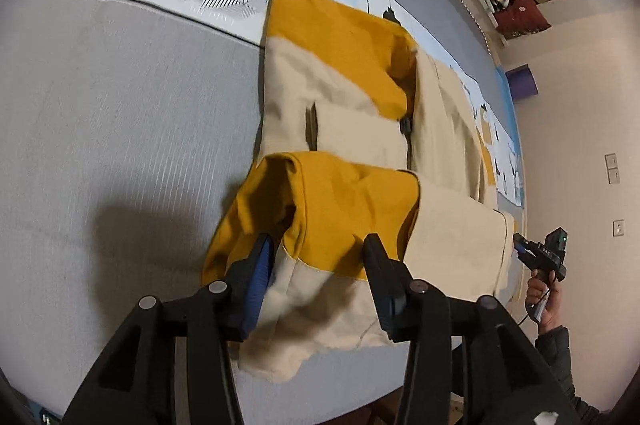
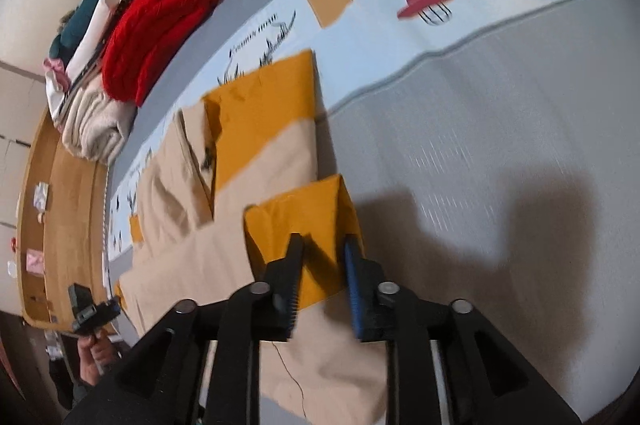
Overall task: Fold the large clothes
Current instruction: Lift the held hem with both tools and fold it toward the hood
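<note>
On the left, the left gripper [image 1: 320, 261] hangs over the near end of the garment [image 1: 360, 97], which lies on a grey bedspread [image 1: 120, 129]; its jaws stand apart, straddling a mustard and cream fold without pressing it, so it holds nothing. In the middle, the garment is a two-tone piece, mustard panels against cream, in a soft cloth that creases and puffs at the bends; a small dark fastening shows near its centre line, and a loose thread trails from the near hem in the right wrist view. It already lies narrowed into a long strip, with side parts turned in over the body; the near end seems to have been brought over the strip and laid down, and its edges are still raised and hollow, not pressed flat. On the right, the right gripper [image 2: 322, 257] is likewise open, its fingers either side of a mustard corner that stands up in a peak; no pad bites on it. Judging from this, the fold is well along: the sides are done and one end fold is down; what is left is likely smoothing the bulging edge, and perhaps one more fold across, to make a neat packet. Beyond the garment, a red knit [image 2: 160, 25] sits on a pile of folded clothes at the bed's far edge, well apart.
</note>
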The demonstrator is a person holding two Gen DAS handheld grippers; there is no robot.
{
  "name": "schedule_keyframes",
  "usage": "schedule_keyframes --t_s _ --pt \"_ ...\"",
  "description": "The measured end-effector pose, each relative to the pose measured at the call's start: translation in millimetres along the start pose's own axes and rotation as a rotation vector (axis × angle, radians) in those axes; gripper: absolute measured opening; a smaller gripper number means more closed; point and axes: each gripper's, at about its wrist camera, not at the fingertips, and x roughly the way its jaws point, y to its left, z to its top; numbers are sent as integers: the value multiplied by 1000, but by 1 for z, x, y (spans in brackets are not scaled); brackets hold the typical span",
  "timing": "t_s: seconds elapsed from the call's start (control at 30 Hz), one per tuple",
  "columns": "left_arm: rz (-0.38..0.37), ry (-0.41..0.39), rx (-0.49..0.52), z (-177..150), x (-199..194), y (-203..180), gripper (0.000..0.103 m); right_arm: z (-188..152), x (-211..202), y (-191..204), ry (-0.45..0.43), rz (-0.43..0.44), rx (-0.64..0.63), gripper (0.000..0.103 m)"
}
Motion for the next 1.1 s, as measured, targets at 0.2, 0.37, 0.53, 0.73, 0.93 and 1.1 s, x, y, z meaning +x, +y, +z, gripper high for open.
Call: schedule_keyframes --t_s 0.2,0.37,0.53,0.73,0.93,1.1 --pt "36 56 75 -18 0 -9 43 -33 7 -1 99 -59 -105 53" --pt "76 105 118 -27 0 -7 45 -49 14 -9 163 -80 -136 53" --pt "117 166 160 -40 9 -3 44 -61 24 -9 208 -113 -183 53" --pt "145 201 244 -50 17 -18 6 -68 18 2 209 -103 -239 14" --pt "5 34 235 -35 -31 -28 3 -53 -37 16 52 52 -245 6" --pt "-122 -150 168 -13 -49 -32 3 -29 -61 17 -114 175 -163 6"
